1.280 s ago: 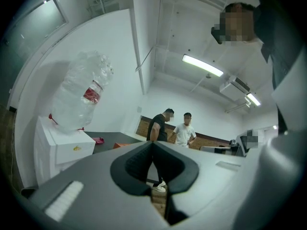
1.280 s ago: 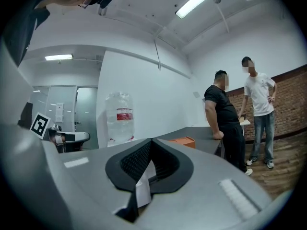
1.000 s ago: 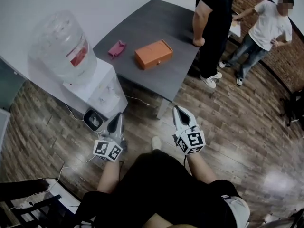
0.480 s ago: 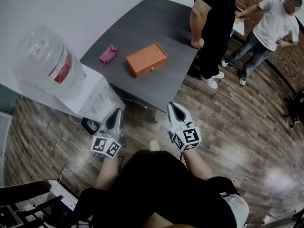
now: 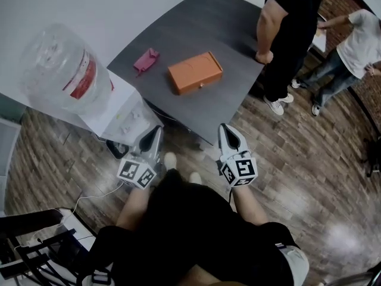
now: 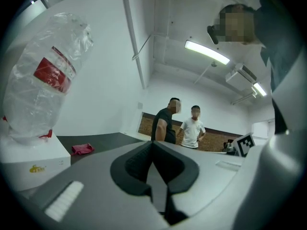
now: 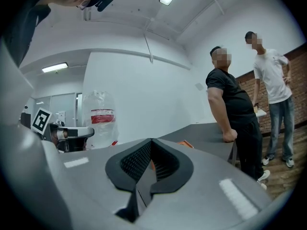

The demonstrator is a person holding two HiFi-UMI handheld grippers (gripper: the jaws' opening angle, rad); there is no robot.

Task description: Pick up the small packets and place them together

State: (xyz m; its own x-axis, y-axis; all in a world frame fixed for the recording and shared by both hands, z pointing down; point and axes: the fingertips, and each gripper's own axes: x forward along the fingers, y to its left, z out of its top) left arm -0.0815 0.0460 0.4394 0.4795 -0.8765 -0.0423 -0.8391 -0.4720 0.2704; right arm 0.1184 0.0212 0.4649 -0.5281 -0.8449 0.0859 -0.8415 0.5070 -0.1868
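Observation:
A small pink packet (image 5: 146, 60) lies on the dark grey table (image 5: 208, 22), left of an orange box (image 5: 194, 72). The left gripper view shows the same packet (image 6: 82, 149) low at the left, far beyond the jaws. My left gripper (image 5: 156, 131) is shut and empty, held level over the floor just short of the table's near edge. My right gripper (image 5: 226, 128) is beside it, also shut with nothing in it. In the right gripper view, a corner of the orange box (image 7: 184, 143) peeks over the closed jaws (image 7: 151, 140).
A water dispenser with a large clear bottle (image 5: 59, 70) stands at the table's left, close to my left gripper. A person in black (image 5: 292, 34) leans a hand on the table's right edge; a person in white (image 5: 357, 46) stands behind. Wood floor lies below.
I have walked toward the table; both shut grippers have come closer to its near edge. The packet and the orange box lie where they were.

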